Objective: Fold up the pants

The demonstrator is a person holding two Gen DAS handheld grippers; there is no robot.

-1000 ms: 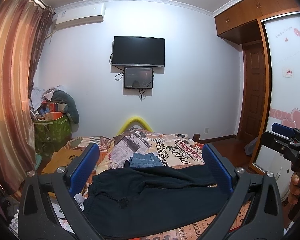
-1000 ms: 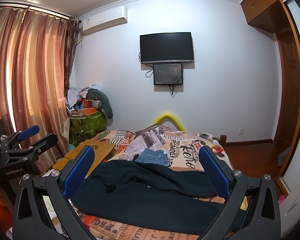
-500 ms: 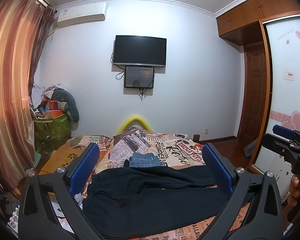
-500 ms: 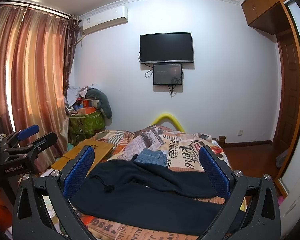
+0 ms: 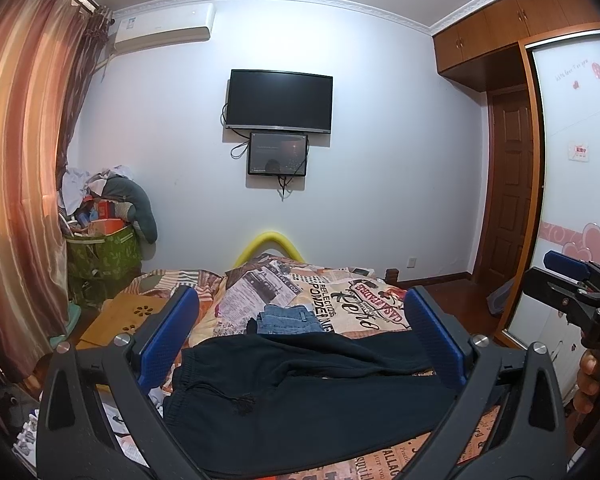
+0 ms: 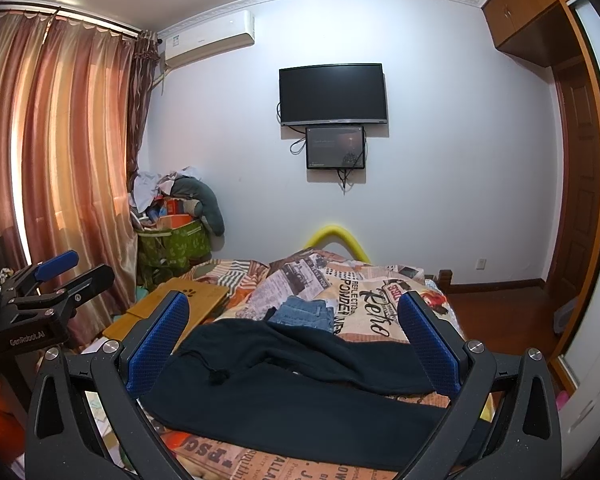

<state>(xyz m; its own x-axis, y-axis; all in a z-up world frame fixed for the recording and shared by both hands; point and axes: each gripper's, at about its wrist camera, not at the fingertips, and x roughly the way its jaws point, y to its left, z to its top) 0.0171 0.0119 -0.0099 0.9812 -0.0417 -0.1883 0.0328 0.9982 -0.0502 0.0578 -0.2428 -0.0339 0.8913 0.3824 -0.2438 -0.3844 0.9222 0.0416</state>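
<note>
Black drawstring pants (image 5: 300,392) lie spread across the bed, waistband to the left, legs running right; the right wrist view shows the same pants (image 6: 292,384). My left gripper (image 5: 300,340) hovers open above them, blue pads wide apart, nothing held. My right gripper (image 6: 296,340) is likewise open over the pants with nothing between its fingers. Each gripper shows at the edge of the other's view: the right gripper (image 5: 580,292) at far right with a hand below it, the left gripper (image 6: 48,292) at far left.
Folded blue jeans (image 5: 288,318) rest behind the pants on the newspaper-print bedspread (image 5: 340,296). A wooden lap table (image 6: 176,304) lies at the bed's left. A green hamper (image 5: 100,256) piled with clothes stands by the curtains. A wardrobe (image 5: 572,200) stands at the right.
Both views have tilted up slightly, so the pants sit a little lower in frame. Both grippers stay open; the pants have not moved.
</note>
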